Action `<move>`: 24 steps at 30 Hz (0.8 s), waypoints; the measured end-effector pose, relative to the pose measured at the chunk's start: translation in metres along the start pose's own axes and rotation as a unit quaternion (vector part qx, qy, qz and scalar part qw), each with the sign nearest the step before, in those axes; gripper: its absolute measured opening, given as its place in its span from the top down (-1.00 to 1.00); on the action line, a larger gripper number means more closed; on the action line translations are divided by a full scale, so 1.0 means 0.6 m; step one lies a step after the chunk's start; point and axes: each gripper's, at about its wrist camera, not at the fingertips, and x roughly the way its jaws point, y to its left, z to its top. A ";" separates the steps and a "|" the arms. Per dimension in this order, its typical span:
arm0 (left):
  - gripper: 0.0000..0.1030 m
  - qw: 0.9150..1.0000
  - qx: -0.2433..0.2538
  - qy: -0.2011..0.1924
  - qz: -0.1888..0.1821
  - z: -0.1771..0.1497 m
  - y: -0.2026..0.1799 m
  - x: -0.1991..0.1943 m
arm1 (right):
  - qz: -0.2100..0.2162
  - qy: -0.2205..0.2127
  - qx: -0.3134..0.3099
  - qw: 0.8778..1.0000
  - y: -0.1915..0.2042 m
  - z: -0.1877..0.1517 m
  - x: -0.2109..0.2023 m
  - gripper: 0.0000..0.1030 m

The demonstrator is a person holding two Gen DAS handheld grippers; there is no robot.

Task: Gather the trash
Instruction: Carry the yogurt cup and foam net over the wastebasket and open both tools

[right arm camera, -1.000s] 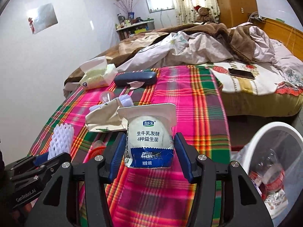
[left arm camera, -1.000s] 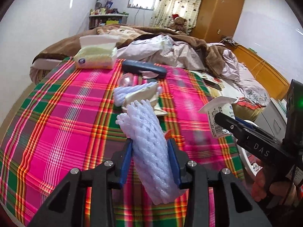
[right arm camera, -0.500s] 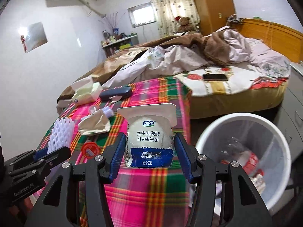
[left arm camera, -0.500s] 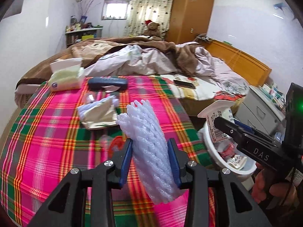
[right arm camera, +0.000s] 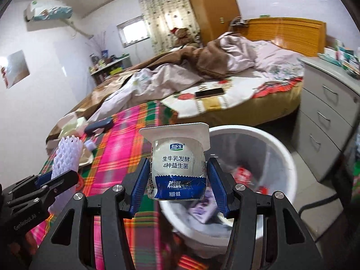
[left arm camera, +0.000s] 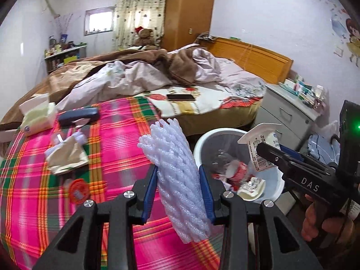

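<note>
Both grippers tilt downward: left gripper (left arm camera: 177, 190) clamps foam netting (left arm camera: 177, 177); right gripper (right arm camera: 178, 183) clamps yogurt cup (right arm camera: 177, 162). Beyond the fingers, white bin (right arm camera: 279, 157) contains wrappers.

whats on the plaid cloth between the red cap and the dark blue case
In the left wrist view, a crumpled beige wrapper lies on the plaid cloth between the red cap and the dark blue case.
</note>
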 end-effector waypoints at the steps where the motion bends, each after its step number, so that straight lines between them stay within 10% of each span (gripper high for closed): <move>1: 0.25 1.000 0.006 0.000 -0.003 0.001 -0.010 0.004 | -0.007 -0.001 0.003 1.000 -0.009 0.000 -0.002 -0.05; 24: 0.19 0.994 0.070 0.063 -0.062 0.006 -0.144 0.133 | -0.088 0.048 0.027 0.995 -0.131 -0.026 0.034 -0.07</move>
